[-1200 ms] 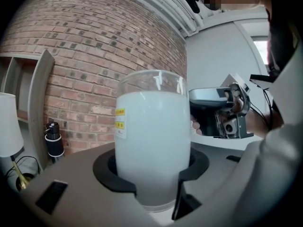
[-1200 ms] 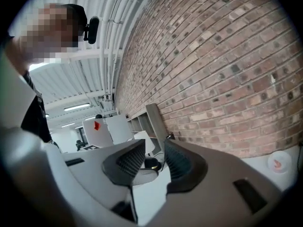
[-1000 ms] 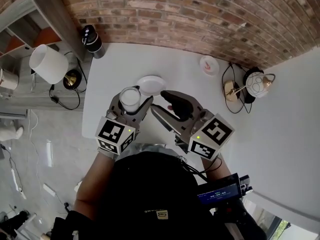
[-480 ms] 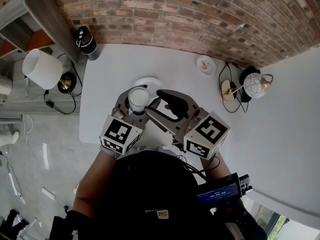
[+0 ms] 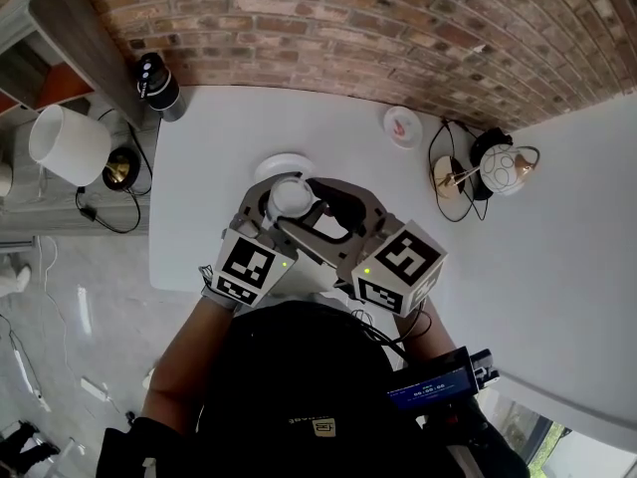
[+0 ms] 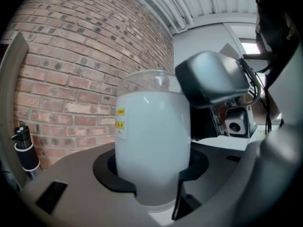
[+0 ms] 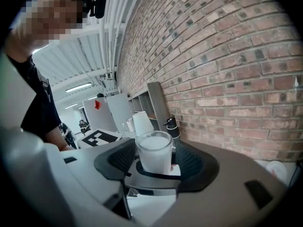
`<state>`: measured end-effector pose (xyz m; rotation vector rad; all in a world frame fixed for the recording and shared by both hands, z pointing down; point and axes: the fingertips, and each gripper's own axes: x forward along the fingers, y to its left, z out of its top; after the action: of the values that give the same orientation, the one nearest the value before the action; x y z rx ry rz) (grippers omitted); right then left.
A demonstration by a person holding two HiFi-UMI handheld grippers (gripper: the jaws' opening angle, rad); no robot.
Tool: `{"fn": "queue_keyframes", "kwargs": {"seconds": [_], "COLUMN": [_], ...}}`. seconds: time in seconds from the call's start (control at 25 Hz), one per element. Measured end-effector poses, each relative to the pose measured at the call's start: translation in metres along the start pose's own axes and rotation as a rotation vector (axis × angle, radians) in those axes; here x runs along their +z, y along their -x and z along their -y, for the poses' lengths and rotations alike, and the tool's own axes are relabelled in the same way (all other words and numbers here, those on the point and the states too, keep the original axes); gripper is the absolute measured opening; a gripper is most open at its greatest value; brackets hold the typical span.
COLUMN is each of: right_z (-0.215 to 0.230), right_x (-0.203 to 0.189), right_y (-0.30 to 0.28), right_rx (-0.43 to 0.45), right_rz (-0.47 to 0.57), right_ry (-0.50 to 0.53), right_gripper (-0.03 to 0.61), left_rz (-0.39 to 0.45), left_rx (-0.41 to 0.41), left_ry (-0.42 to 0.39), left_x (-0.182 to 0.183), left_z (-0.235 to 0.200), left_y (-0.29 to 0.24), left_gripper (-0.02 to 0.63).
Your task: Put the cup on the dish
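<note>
Step in hand: set-down. The left hand-held gripper is clenched on the cup, its dark pads pressing the frosted wall low on both sides, and the cup is upright. The cup hangs over the white dish on the desk. In the head view only the dish rim at the cup's 11 o'clock shows, and no view tells whether the base touches the dish. The right hand-held gripper is released: its jaws have just been opening and stand wide either side of the cup, with clear gaps. Judgement: the cup seems to sit toward the dish's 5 o'clock side, so nudge it toward 11 o'clock until it is centred. Then lower it straight down, keeping it vertical, until the base lands flat. Landing on the rim could tip it. The right hand-held gripper should back out toward 4 o'clock first, since two sets of jaws crowd the cup. After that, ease the left jaws apart slowly and withdraw toward 6 o'clock along the jaw line without brushing the wall. Writing: a yellow sticker on the cup's 9 o'clock side in the left gripper view, print too small to read. The square markers are patterns only. The display at the person's side shows figures that cannot be read. No brand can be made out.
</note>
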<state>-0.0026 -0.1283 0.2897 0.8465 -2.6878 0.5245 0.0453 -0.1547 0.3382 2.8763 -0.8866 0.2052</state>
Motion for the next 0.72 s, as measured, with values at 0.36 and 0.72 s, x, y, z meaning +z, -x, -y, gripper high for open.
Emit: {"fn": "queue_keyframes", "kwargs": {"seconds": [0.36,0.72], "right_z": [0.015,0.042], "right_x": [-0.019,-0.057], "right_y": [-0.007,-0.025], "right_rx": [-0.035,-0.076], "right_rz": [-0.083,-0.096], "right_ry": [0.002,-0.038], "right_gripper": [0.249,0.255], "left_rz": [-0.042,-0.064], "left_rx": [-0.029,-0.028], "left_ry": [-0.063,-0.043], "left_x": [-0.019,-0.064], "left_z": [0.007,-0.003], "left_y": [-0.016,-0.034], "left_gripper": [0.216,0.216]}}
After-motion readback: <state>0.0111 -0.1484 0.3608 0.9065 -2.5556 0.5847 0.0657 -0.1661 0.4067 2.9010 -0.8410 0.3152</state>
